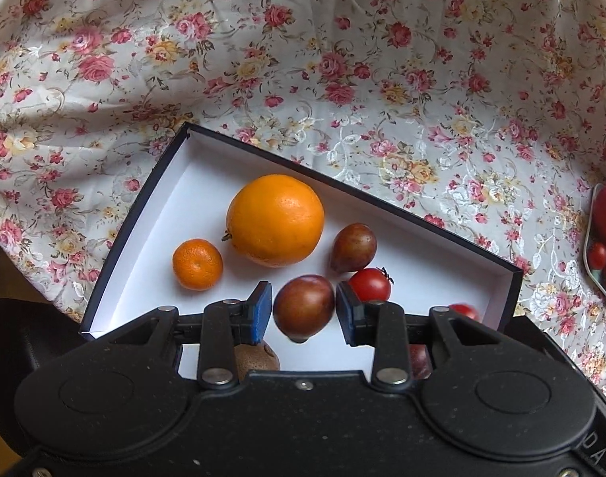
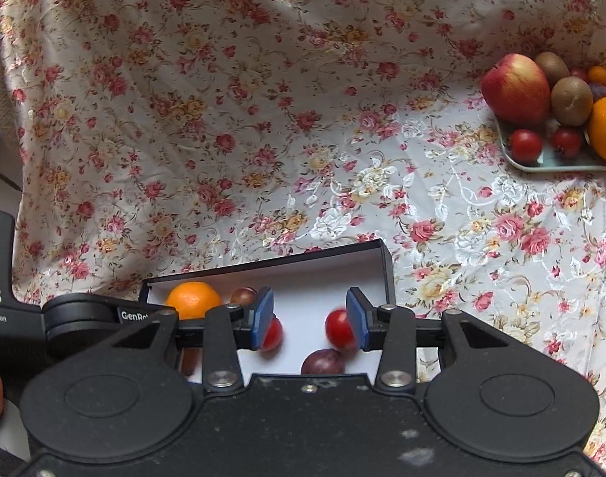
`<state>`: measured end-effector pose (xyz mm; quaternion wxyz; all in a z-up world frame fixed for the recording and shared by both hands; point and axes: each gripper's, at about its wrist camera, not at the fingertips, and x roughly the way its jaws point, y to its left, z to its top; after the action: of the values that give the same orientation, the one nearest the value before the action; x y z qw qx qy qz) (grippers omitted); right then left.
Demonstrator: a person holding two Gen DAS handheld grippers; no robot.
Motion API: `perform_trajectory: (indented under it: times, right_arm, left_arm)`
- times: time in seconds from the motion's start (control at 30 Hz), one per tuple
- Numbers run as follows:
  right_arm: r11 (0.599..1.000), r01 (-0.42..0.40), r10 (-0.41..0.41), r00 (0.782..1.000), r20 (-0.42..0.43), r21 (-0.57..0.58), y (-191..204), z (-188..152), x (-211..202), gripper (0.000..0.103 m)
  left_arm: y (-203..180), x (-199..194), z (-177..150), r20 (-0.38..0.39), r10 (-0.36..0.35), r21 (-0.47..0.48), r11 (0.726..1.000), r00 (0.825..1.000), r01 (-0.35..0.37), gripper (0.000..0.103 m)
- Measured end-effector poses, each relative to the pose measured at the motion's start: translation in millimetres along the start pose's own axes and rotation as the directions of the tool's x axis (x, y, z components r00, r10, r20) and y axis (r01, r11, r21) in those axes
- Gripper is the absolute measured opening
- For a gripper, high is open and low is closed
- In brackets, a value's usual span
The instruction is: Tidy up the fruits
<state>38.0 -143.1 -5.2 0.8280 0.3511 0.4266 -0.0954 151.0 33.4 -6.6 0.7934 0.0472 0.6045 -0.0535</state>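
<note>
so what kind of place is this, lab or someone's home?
Probably a home, though little of the room shows. A floral tablecloth covers the surface, a tray holds loose fruit including an apple, and a shallow dark-edged box serves as the sorting bin. No lab fixtures are visible.

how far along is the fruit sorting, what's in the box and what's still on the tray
Partly done. The box already holds an orange, a mandarin, plums and cherry tomatoes. In hand: a plum sits between the fingers of the open left tool; the right tool is open over the box. Left: the tray still carries an apple, kiwis, tomatoes and an orange.
</note>
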Motion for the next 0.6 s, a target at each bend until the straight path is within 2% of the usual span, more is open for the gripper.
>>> perform_trajectory:
  times: [0.2,0.4,0.6]
  right_arm:
    - [0.991,0.064,-0.057,0.997,0.058,-0.122,10.9,-5.4,-10.2,0.045]
    - [0.951,0.148,-0.117,0.985,0.128,-0.270,18.2,-24.1,-29.0,0.045]
    - [0.937,0.180,-0.154,0.982,0.110,-0.299,3.7,-53.0,-46.4,0.044]
  left_arm:
    - [-2.8,-12.1,-5.0,0.062,-0.006,0.023,1.000,0.998,0.005,0.044]
    - [-6.4,-27.8,-23.1,0.122,0.000,0.063,0.998,0.993,-0.008,0.044]
    - [-11.4,-50.8,-61.9,0.171,0.005,0.139,0.990,0.985,-0.029,0.044]
